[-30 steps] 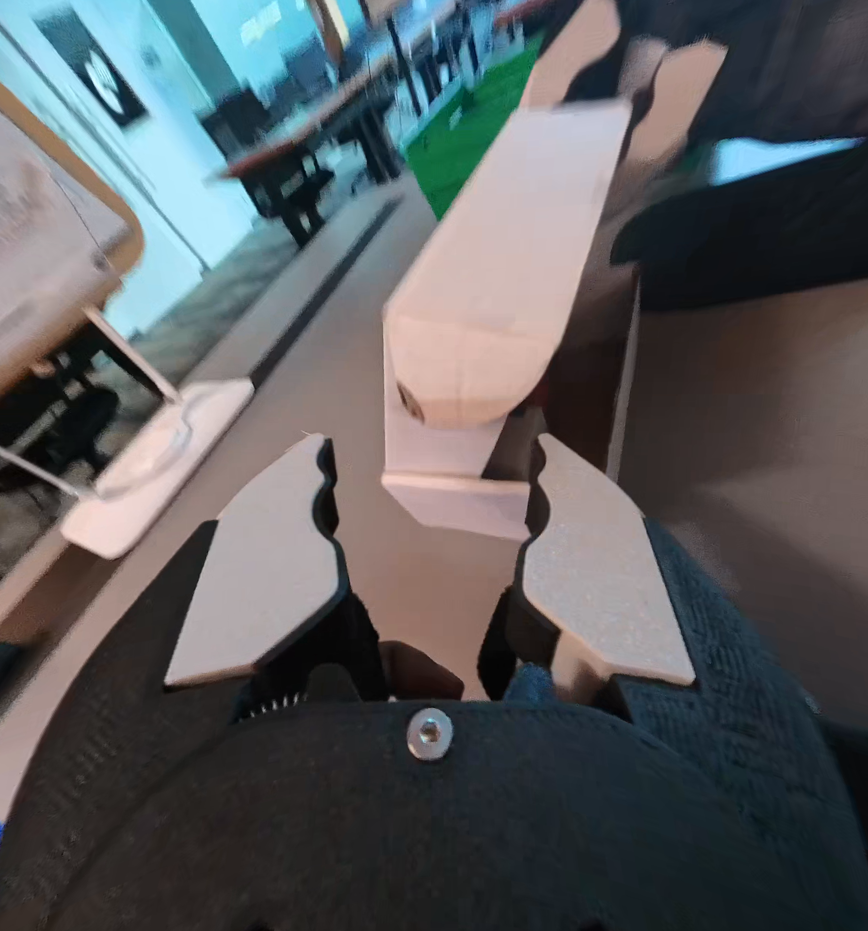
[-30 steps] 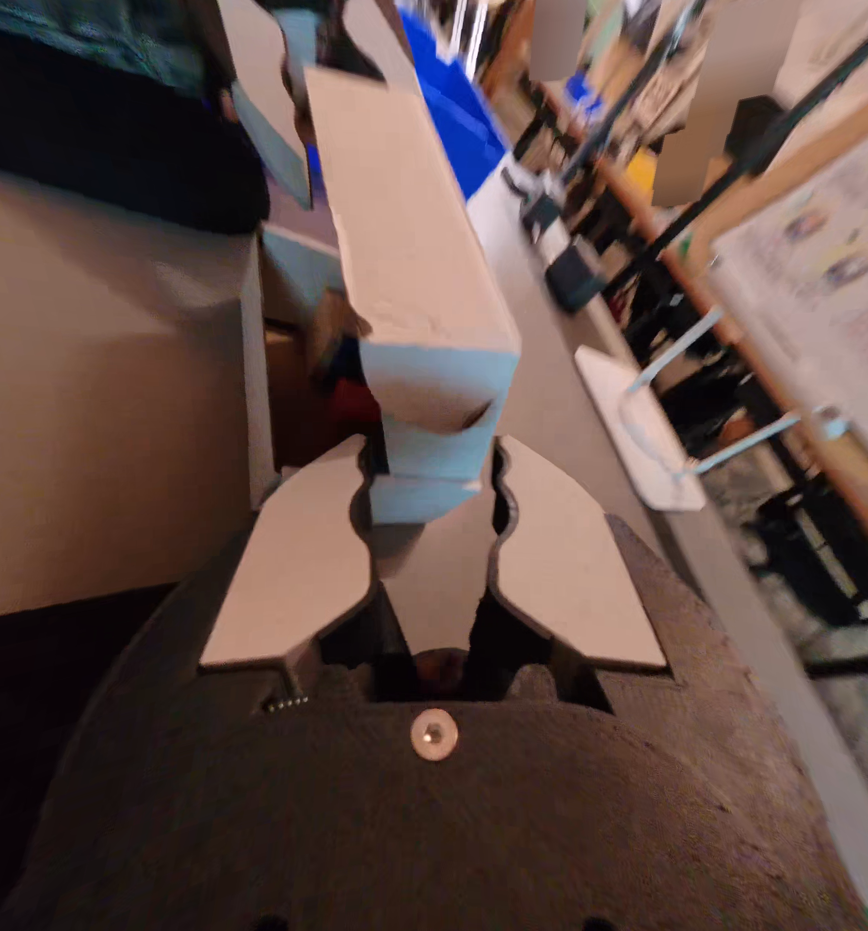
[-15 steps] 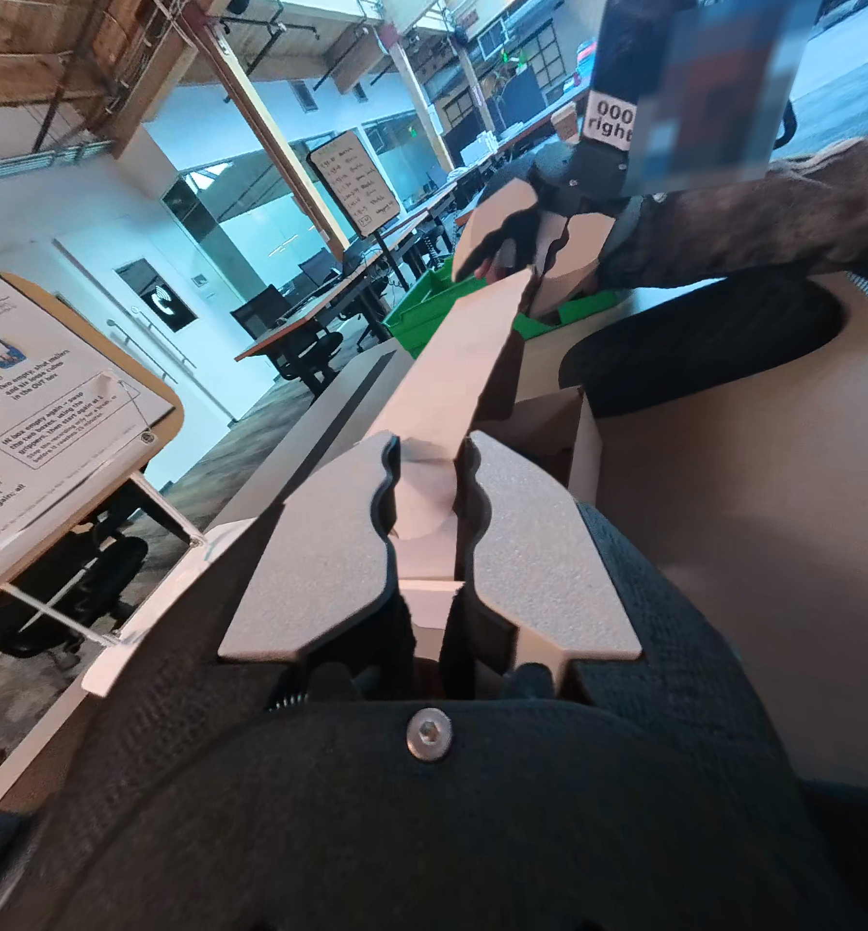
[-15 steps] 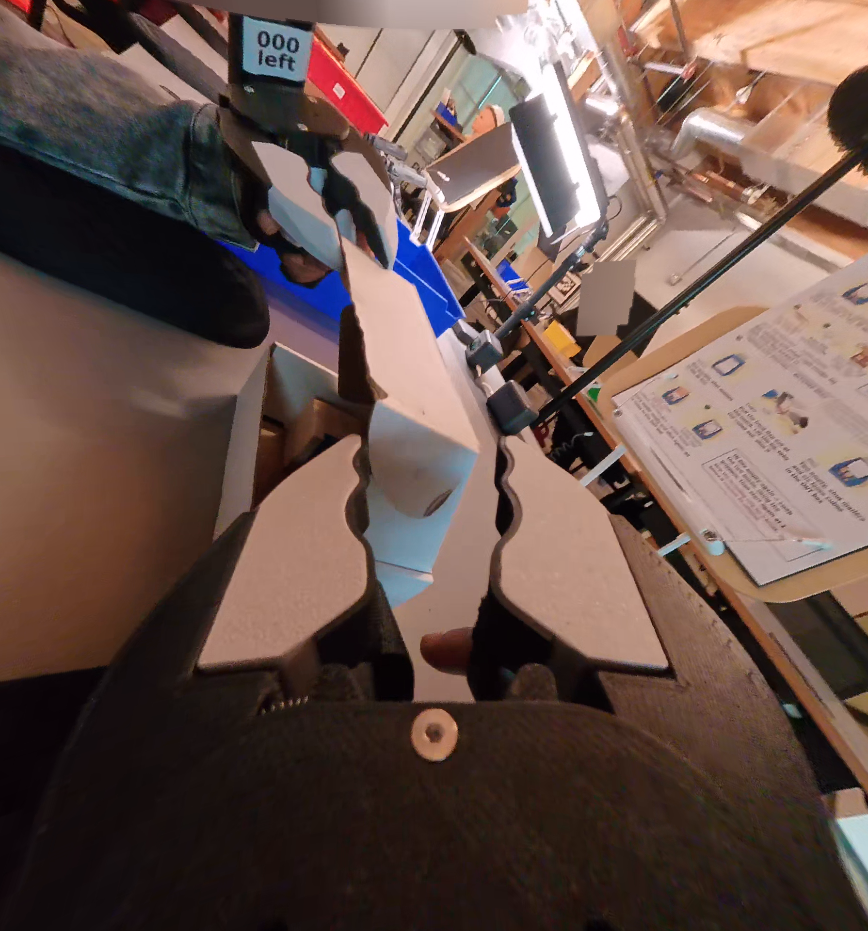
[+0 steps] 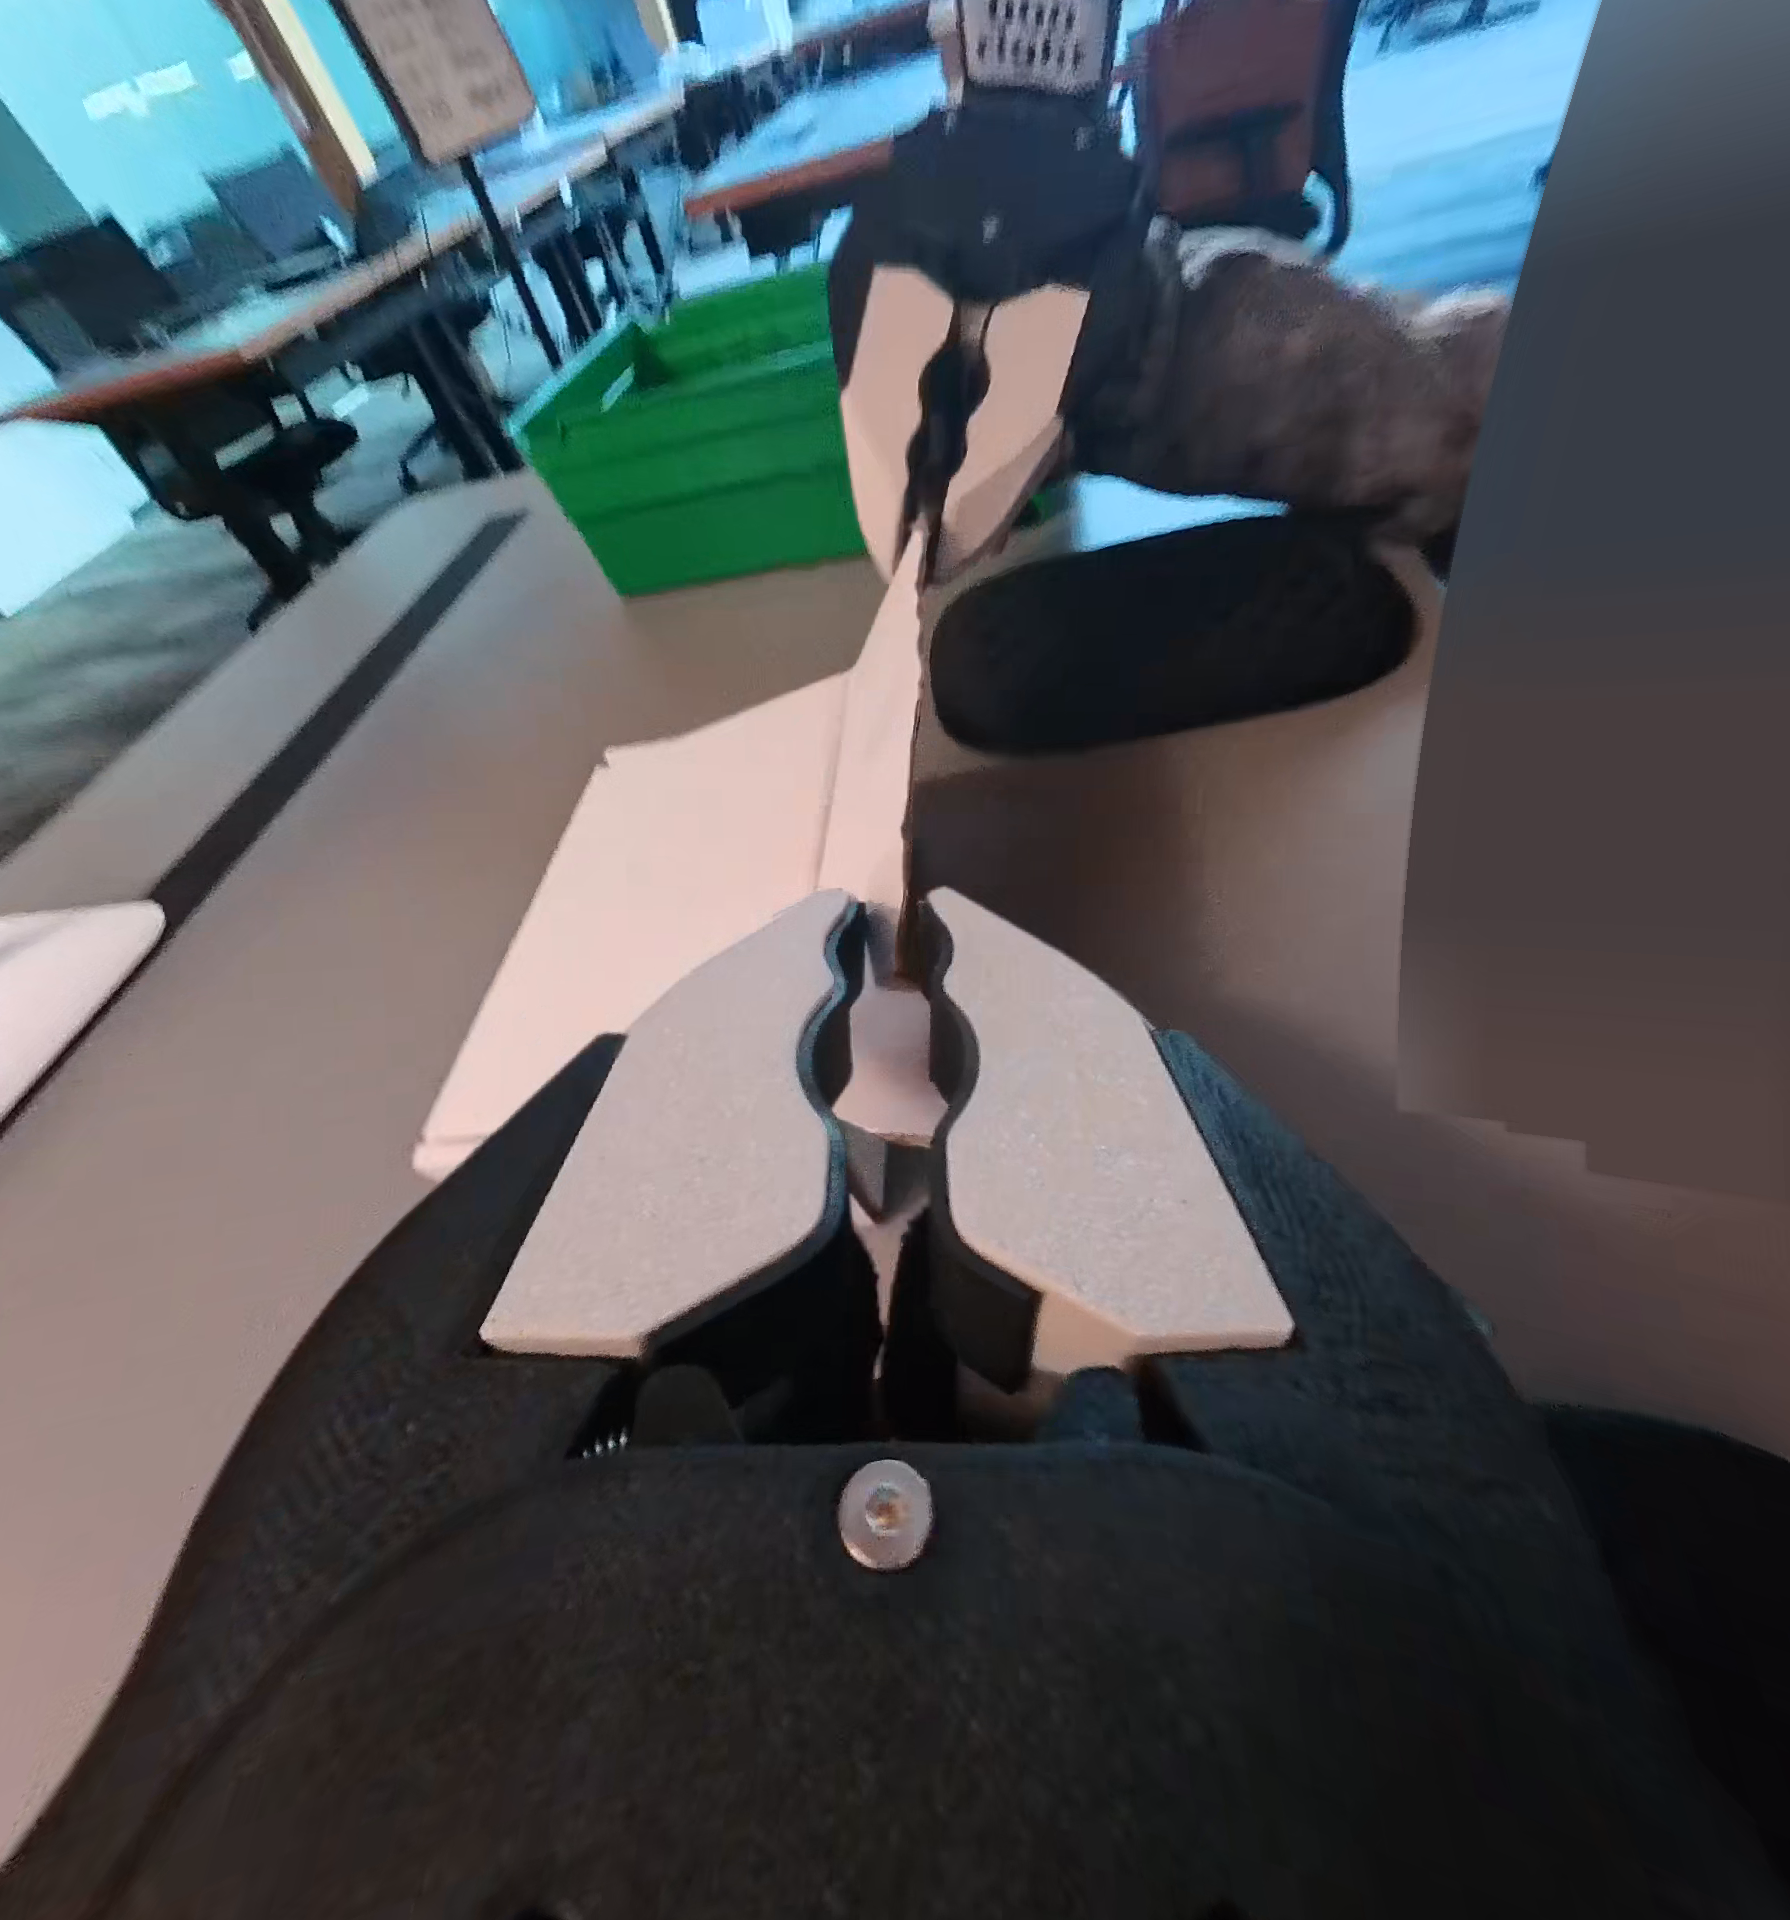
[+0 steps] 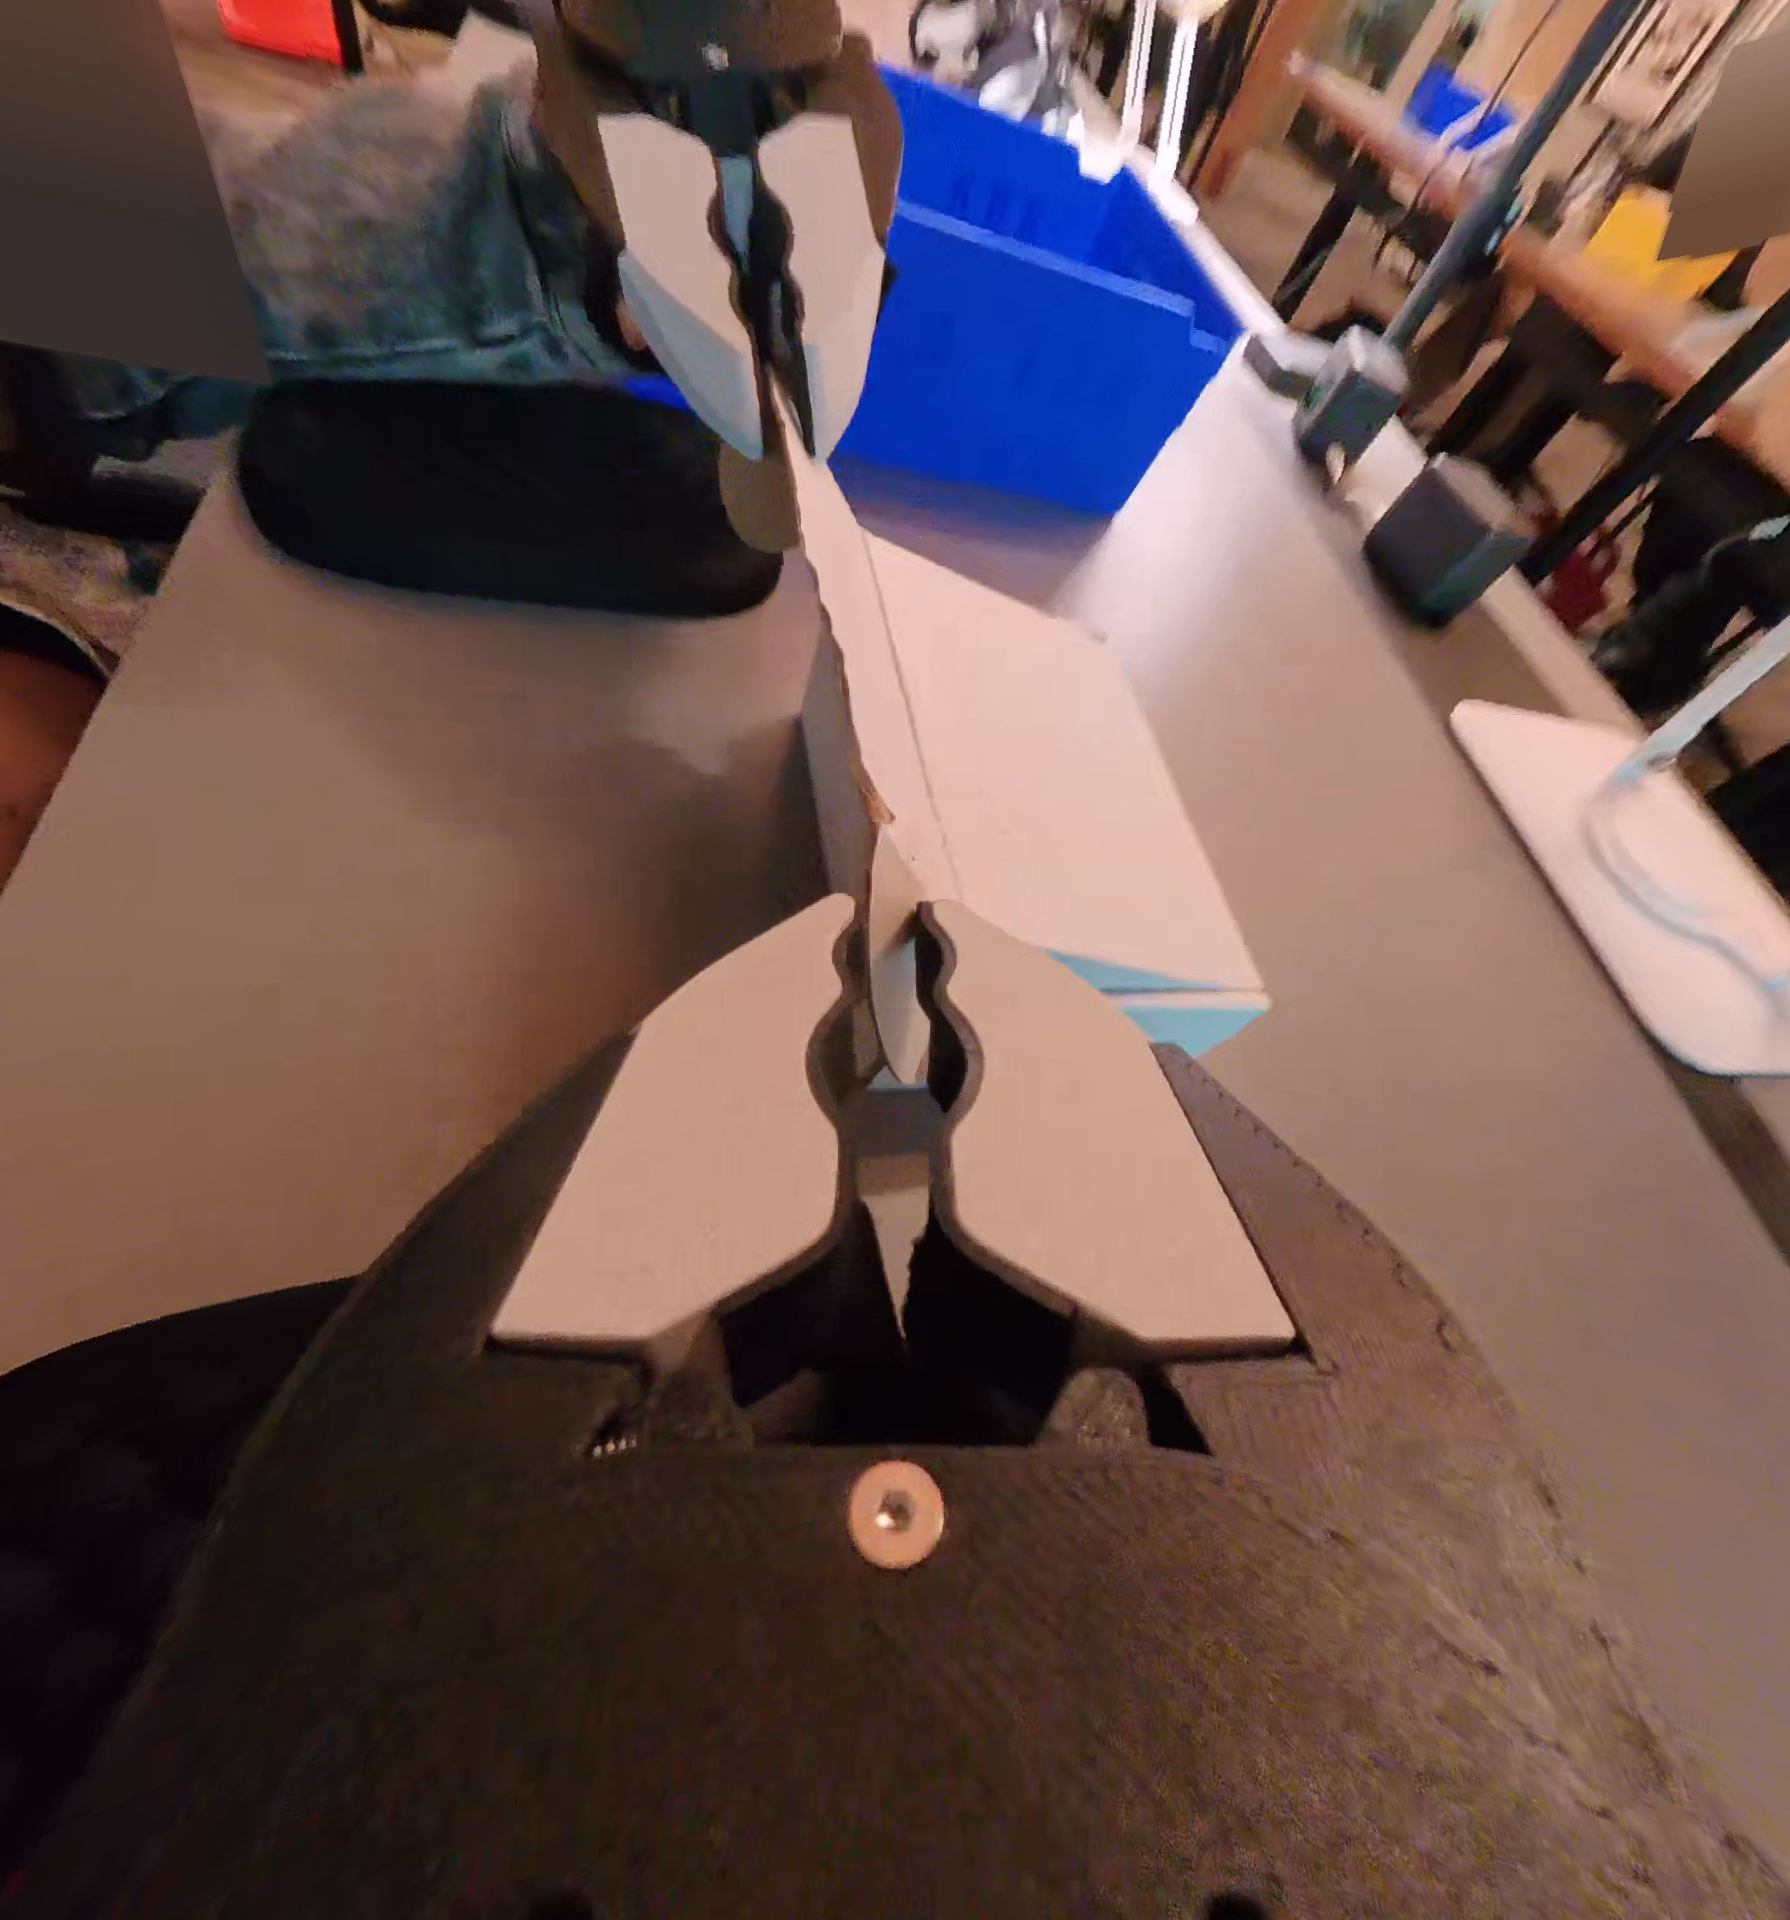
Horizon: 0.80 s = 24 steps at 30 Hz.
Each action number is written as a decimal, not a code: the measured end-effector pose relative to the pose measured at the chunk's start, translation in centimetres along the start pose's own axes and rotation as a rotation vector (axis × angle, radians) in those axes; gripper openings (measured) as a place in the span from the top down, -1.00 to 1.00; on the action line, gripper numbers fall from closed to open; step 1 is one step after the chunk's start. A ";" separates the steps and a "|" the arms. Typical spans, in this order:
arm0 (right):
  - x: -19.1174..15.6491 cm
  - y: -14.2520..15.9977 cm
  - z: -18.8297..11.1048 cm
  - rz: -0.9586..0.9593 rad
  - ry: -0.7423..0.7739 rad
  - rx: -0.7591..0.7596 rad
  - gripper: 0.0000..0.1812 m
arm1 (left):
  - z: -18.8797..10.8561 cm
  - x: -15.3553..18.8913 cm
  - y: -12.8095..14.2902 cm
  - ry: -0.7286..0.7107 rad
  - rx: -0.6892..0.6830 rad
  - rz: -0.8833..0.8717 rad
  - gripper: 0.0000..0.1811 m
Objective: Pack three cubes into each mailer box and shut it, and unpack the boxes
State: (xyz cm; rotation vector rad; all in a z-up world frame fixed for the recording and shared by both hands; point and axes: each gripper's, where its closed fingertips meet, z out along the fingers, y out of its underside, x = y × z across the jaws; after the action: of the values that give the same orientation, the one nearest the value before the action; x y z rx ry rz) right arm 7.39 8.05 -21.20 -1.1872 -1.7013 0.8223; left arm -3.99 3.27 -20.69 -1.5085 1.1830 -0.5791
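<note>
A white mailer box (image 5: 683, 904) lies on the table, with a flat white panel (image 6: 1026, 769) beside a thin cardboard flap (image 5: 886, 727) that stands edge-on. My left gripper (image 5: 891, 925) is shut on the near end of this flap. My right gripper (image 6: 886, 925) is shut on the opposite end of the flap (image 6: 849, 665). Each gripper shows at the far end in the other's view: the right gripper (image 5: 958, 416) and the left gripper (image 6: 756, 260). No cubes are visible, and the box interior is hidden.
A large brown cardboard surface (image 6: 403, 810) with a dark oval (image 6: 496, 488) lies against the flap. A green bin (image 5: 704, 457) and a blue bin (image 6: 1026, 364) stand at the table's ends. A white stand base (image 6: 1649, 883) and black blocks (image 6: 1442, 540) sit along the far edge. There is about 12 centimeters between the tips of the two grippers.
Both grippers have closed on the ends of the flap. The flap has turned from broad side up to edge-on, and the open box interior no longer shows.
</note>
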 end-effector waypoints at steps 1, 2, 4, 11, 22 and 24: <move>0.0 0.6 0.3 0.014 -0.007 -0.033 0.93 | 0.2 -0.2 0.7 -0.010 -0.039 -0.005 0.92; 0.0 1.2 0.6 0.025 -0.010 -0.068 0.94 | 0.4 -0.4 1.3 -0.022 -0.074 -0.008 0.93; 0.1 1.7 0.9 0.034 -0.003 -0.094 0.94 | 0.6 -0.6 1.7 -0.033 -0.090 -0.017 0.94; 0.5 2.0 1.0 0.038 0.017 -0.096 0.92 | 0.8 -0.6 2.0 -0.031 -0.099 -0.046 0.92; 0.8 3.4 1.6 0.070 0.017 -0.137 0.00 | 0.8 -0.2 5.4 0.014 -0.297 -0.177 -0.24; 0.3 4.8 2.2 0.107 -0.020 -0.217 -0.08 | 1.0 0.1 6.6 0.026 -0.363 -0.180 -0.27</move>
State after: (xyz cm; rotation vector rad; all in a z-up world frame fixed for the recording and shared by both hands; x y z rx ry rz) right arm 7.09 9.80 -26.14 -1.4312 -1.7906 0.7291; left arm -5.54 4.16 -27.14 -1.9354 1.2259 -0.5233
